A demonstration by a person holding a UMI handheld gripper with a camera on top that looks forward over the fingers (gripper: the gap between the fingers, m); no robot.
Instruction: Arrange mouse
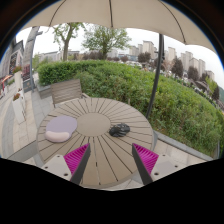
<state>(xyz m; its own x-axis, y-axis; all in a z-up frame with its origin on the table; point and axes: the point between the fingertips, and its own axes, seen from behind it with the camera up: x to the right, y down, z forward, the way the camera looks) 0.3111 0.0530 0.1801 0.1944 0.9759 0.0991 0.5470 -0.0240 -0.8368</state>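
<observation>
A small dark mouse [119, 129] lies on a round slatted wooden table [95, 150], right of the table's centre. A pale lilac mouse pad [61, 127] lies on the table's left part, apart from the mouse. My gripper [111, 160] is open and empty, its two fingers with magenta pads [76, 157] spread wide over the near edge of the table. The mouse is beyond the fingers, slightly right of the middle between them.
A parasol pole [156, 70] stands just right of the table under a large canopy. A wooden chair [66, 91] stands behind the table. A green hedge [150, 85] and distant buildings lie beyond. Paved terrace surrounds the table.
</observation>
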